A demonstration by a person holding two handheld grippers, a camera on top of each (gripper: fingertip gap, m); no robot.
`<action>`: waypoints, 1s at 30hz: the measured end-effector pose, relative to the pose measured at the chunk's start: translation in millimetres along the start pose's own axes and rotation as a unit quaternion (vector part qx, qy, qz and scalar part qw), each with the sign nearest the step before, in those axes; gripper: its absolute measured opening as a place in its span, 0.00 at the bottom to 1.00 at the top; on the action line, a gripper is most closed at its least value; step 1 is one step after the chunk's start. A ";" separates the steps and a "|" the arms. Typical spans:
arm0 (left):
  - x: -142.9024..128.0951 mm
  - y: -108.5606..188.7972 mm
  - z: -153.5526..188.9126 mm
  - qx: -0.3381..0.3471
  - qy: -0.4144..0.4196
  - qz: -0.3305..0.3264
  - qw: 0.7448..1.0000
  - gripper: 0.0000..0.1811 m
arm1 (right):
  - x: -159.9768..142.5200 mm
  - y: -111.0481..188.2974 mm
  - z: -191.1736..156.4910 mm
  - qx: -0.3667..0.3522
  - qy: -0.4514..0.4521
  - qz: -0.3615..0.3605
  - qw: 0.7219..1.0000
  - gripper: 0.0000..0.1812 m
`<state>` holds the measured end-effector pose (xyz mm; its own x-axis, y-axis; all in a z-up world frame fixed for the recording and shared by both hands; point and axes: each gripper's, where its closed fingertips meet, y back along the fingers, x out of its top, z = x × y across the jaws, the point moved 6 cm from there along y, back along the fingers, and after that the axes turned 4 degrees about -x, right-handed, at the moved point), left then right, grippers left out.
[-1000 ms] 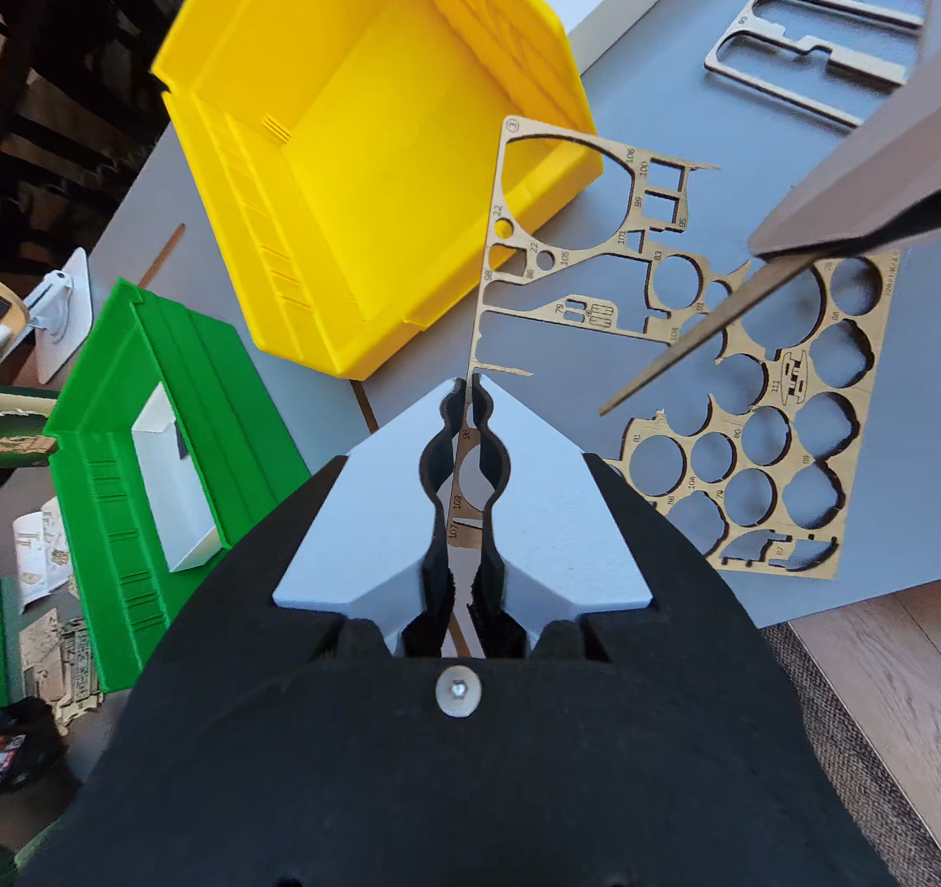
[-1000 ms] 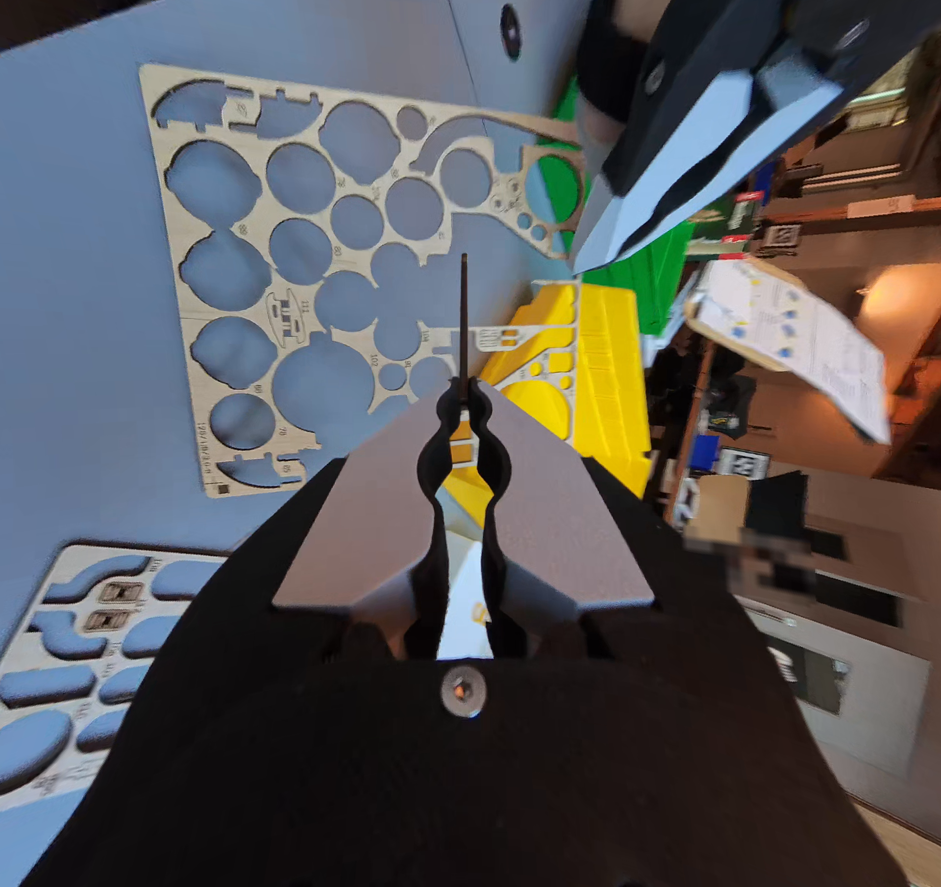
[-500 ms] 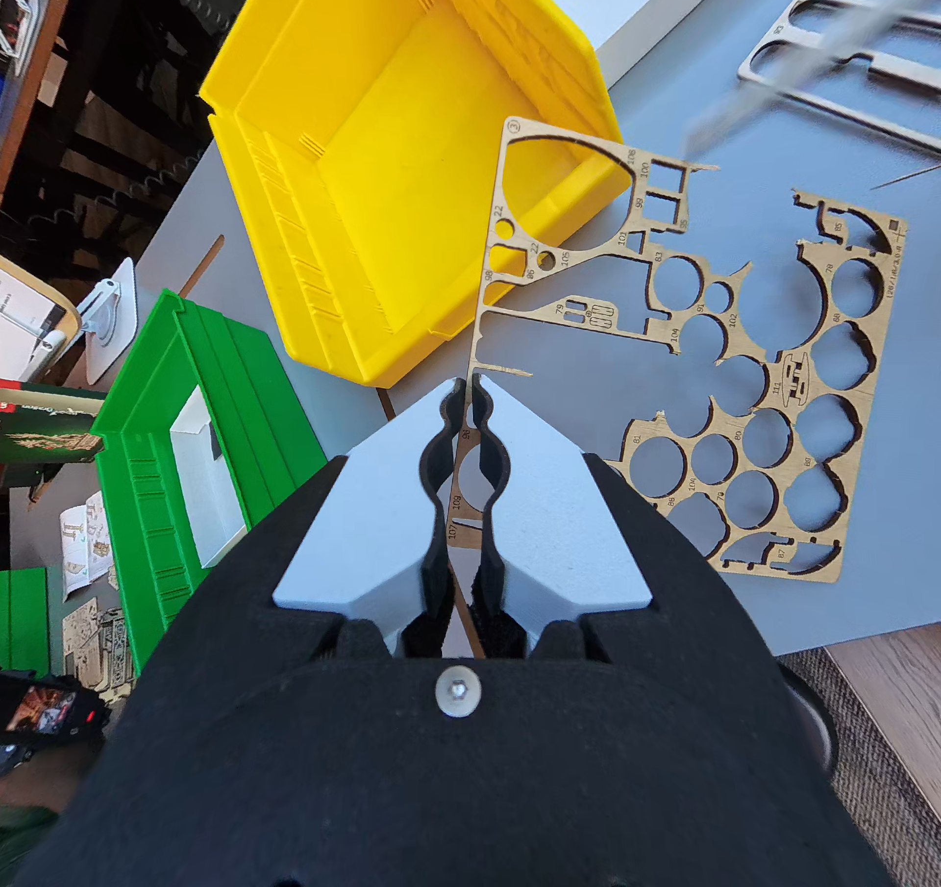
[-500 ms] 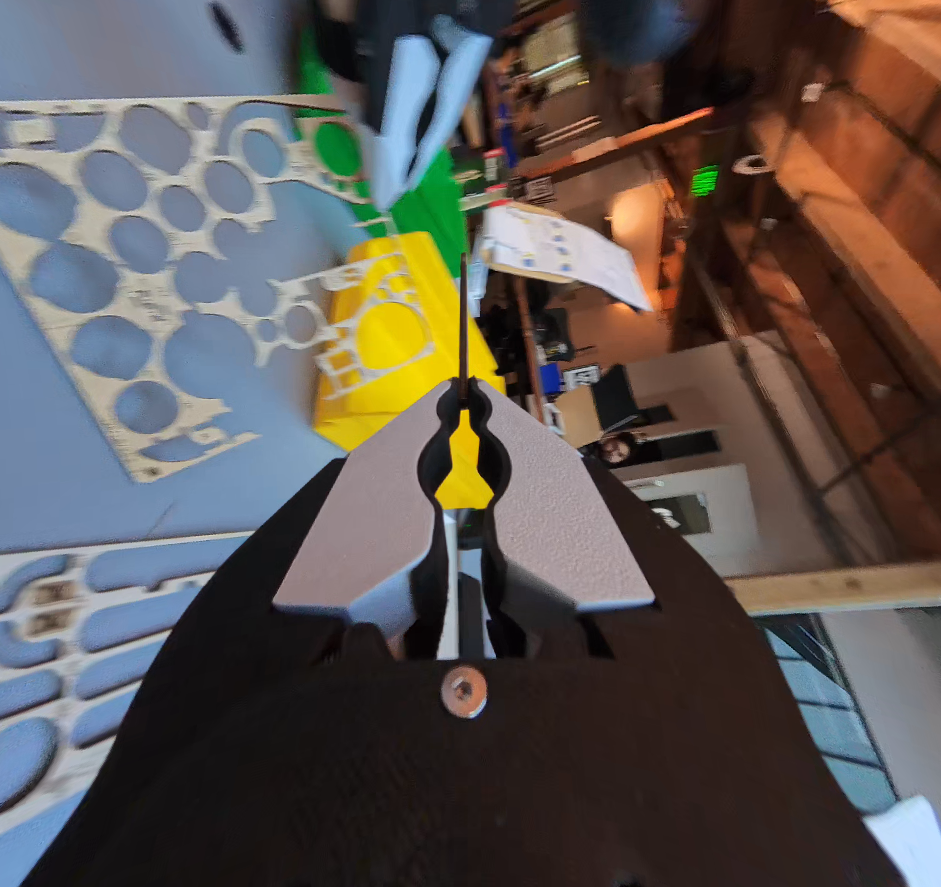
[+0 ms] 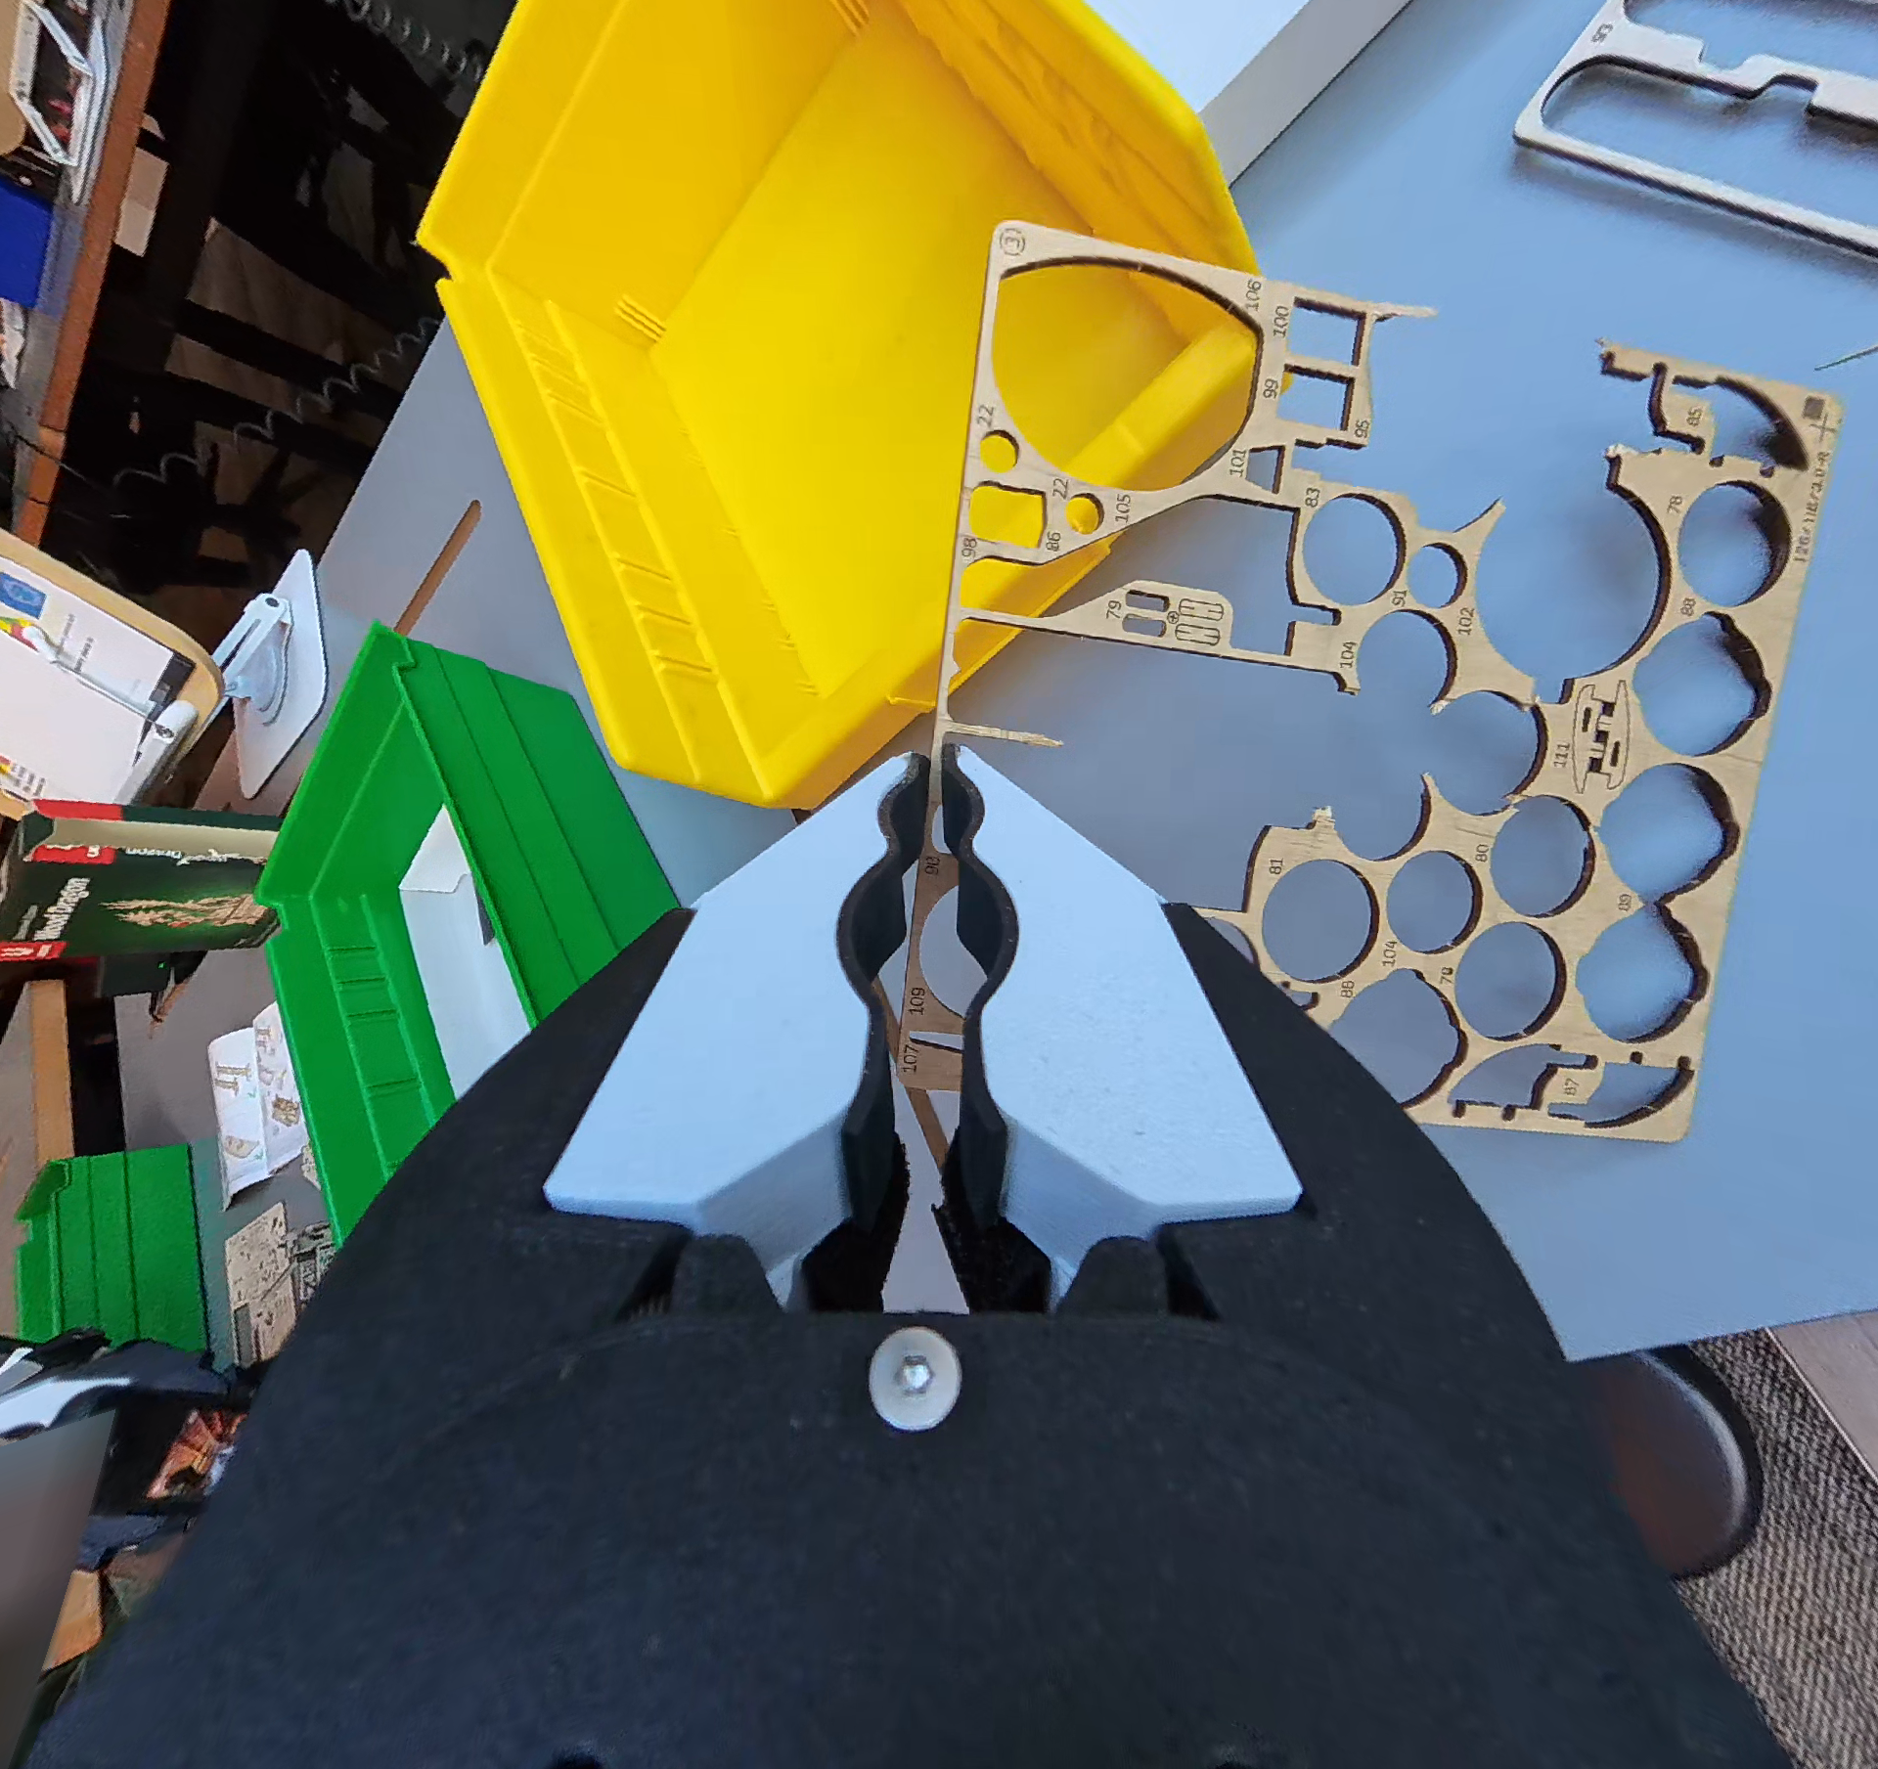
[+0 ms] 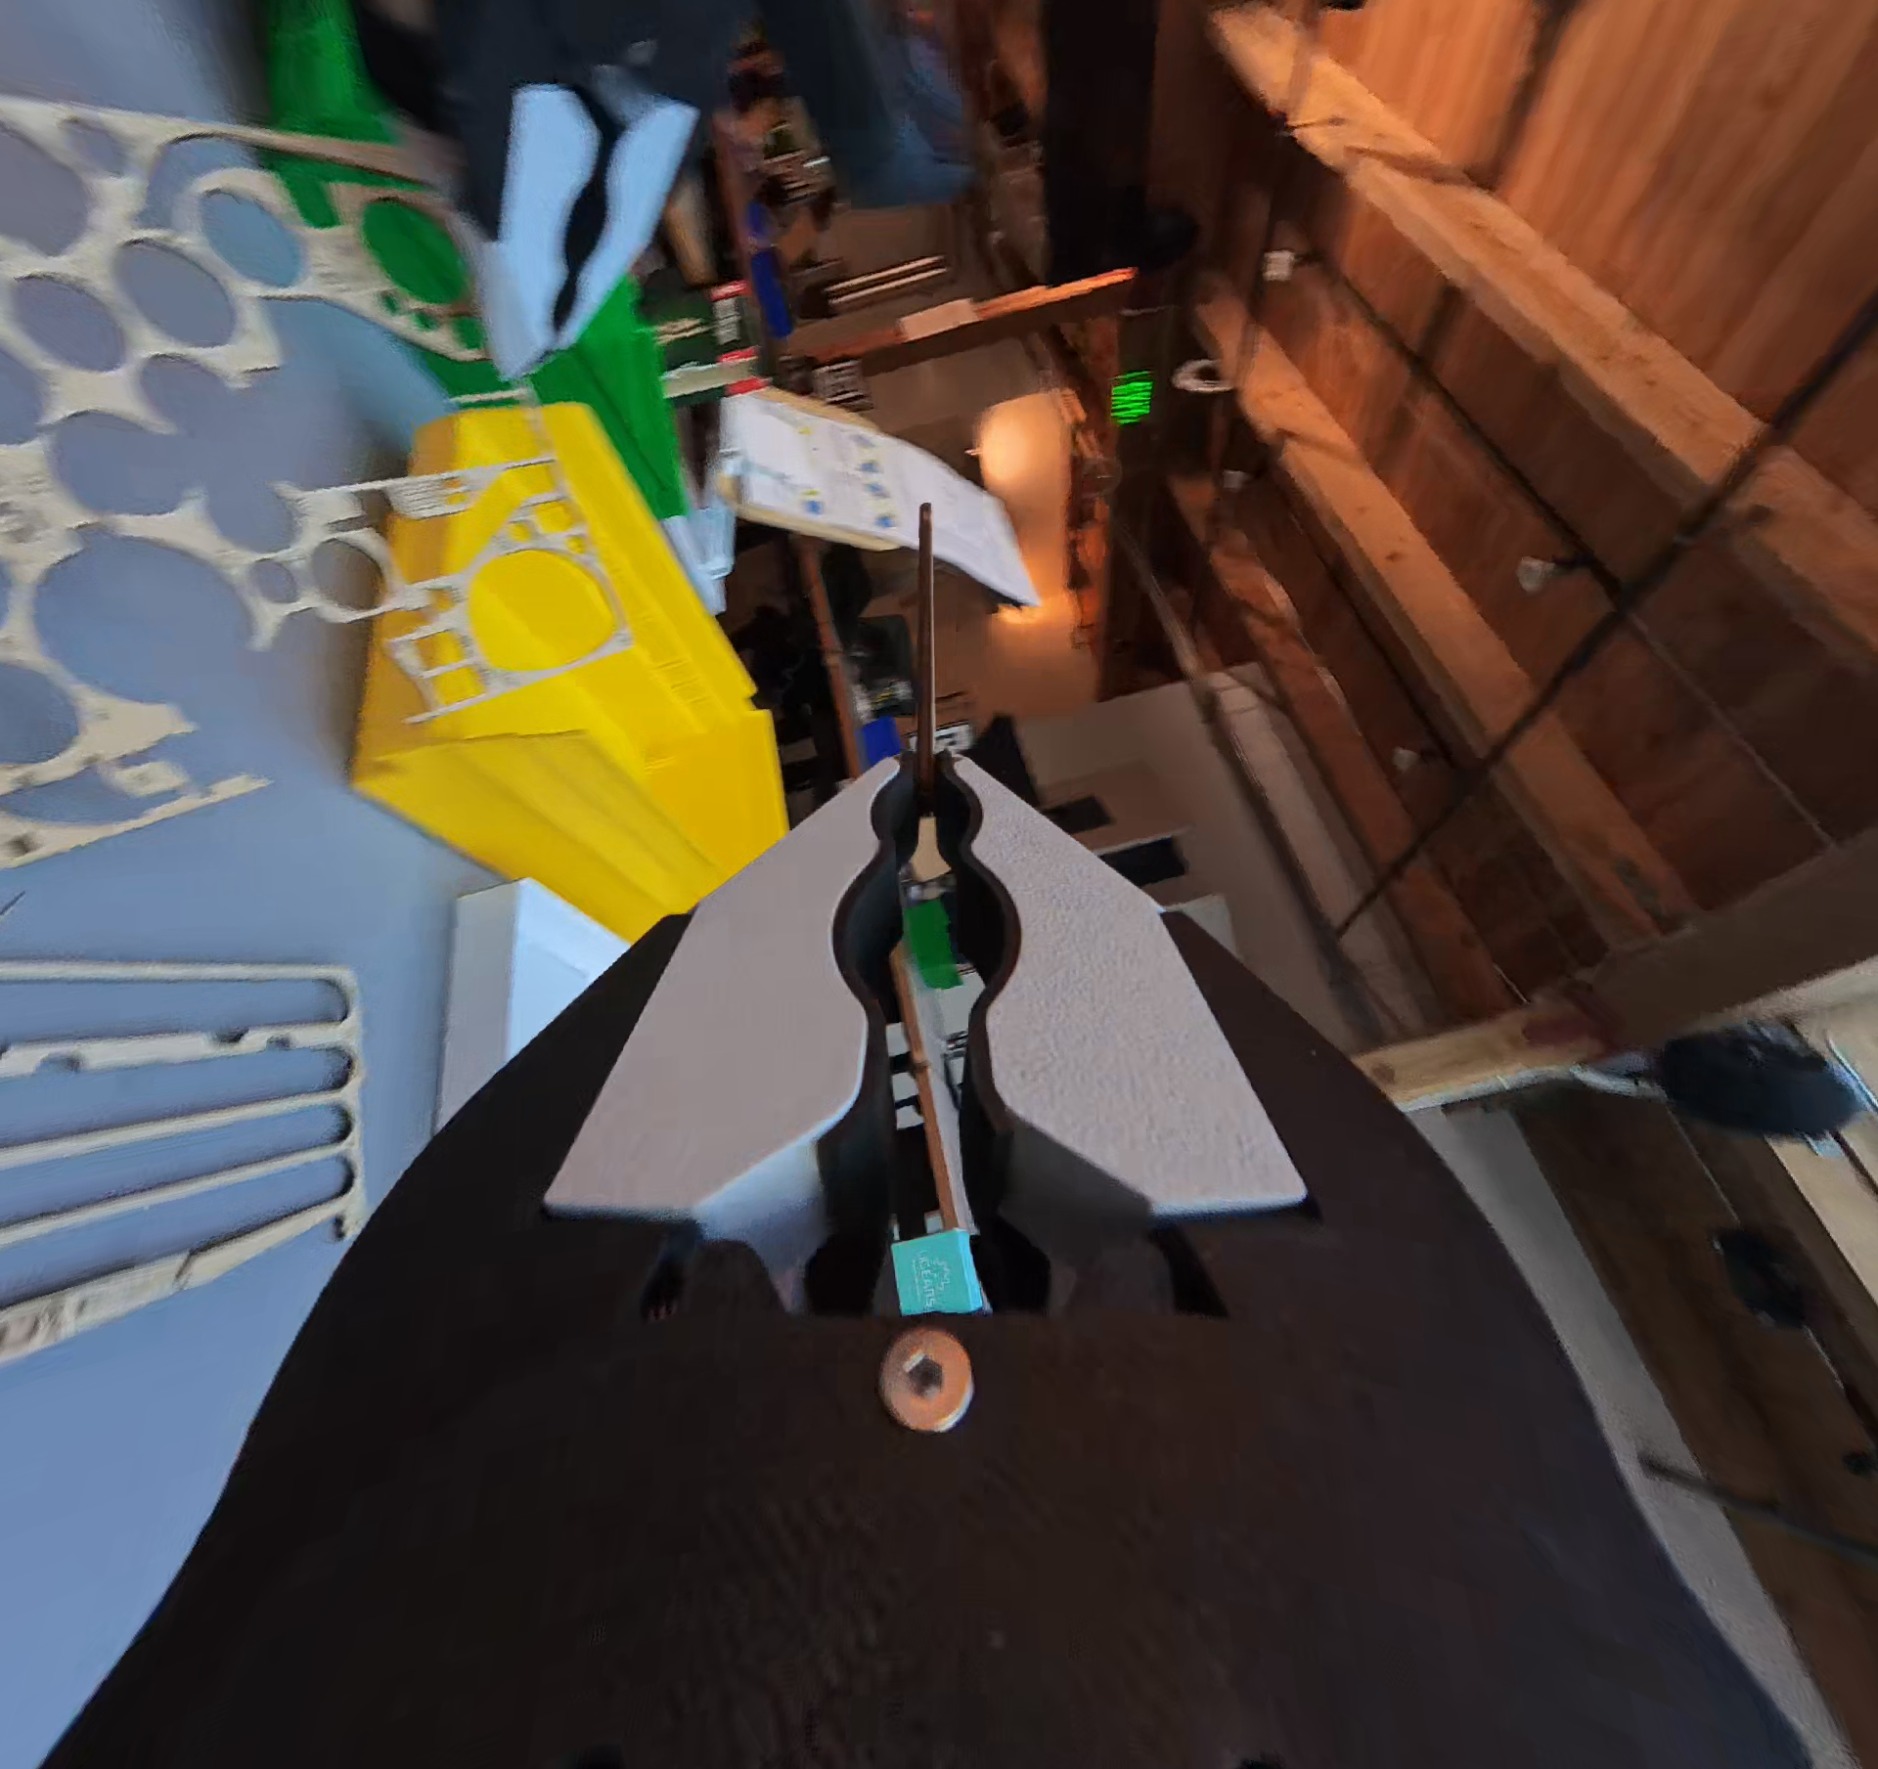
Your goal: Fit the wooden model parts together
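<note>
My left gripper [image 5: 935, 755] is shut on the edge of a thin wooden parts sheet [image 5: 1646, 918] full of round cut-outs, holding it up over the grey table [image 5: 1524, 247]. The sheet also shows in the right wrist view [image 6: 132, 420], with the left gripper [image 6: 569, 196] blurred above it. My right gripper [image 6: 930, 760] is shut on a thin dark wooden stick [image 6: 925, 623] that points away from the table toward the room. The right gripper is not visible in the left wrist view.
An empty yellow bin [image 5: 813, 328] stands behind the sheet, a green bin [image 5: 427, 897] with a white box to its left. A second wooden frame sheet [image 5: 1707, 95] lies at the far right, also in the right wrist view [image 6: 173, 1131]. The table's front edge [image 5: 1626, 1334] is close.
My right gripper has swung up and away from the sheet with the stick and left the left wrist view. My left gripper still holds the sheet and has pulled back slightly.
</note>
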<state>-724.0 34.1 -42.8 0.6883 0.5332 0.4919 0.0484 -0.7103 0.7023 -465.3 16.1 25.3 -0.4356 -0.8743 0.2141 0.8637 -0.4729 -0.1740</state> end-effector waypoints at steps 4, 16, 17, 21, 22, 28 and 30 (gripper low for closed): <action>0.8 -0.1 0.3 -0.003 0.003 0.006 1.000 0.00 | 15.8 -54.5 5.0 0.314 0.140 0.016 0.939 0.00; -10.0 -4.3 -4.8 -0.013 0.035 0.012 0.999 0.00 | 17.6 -103.9 28.2 0.685 0.174 -0.095 0.701 0.00; -10.4 -4.0 -4.8 -0.013 0.034 0.011 0.999 0.00 | 12.4 -99.5 21.4 0.681 0.168 -0.100 0.706 0.01; -11.5 -2.5 -3.8 -0.010 0.030 0.018 0.999 0.00 | -3.2 -73.0 -7.3 0.631 0.111 -0.088 0.763 0.01; -11.7 -2.5 -3.2 -0.011 0.033 0.022 0.999 0.00 | -5.0 -66.3 -13.7 0.597 0.087 -0.080 0.794 0.01; -17.5 -10.7 0.8 -0.027 0.043 0.017 0.999 0.01 | 6.9 -37.2 -61.3 0.338 -0.064 0.000 0.939 0.00; -16.8 -9.9 0.1 -0.026 0.039 0.008 0.999 0.01 | 20.2 -52.1 -77.5 0.274 -0.032 -0.013 0.961 0.00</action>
<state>-735.9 32.1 -58.1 0.6297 0.5578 0.5406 -0.0013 -0.6952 0.7188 -538.8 14.6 -35.8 -0.4574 -0.8462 0.2734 0.8644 -0.3508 0.3603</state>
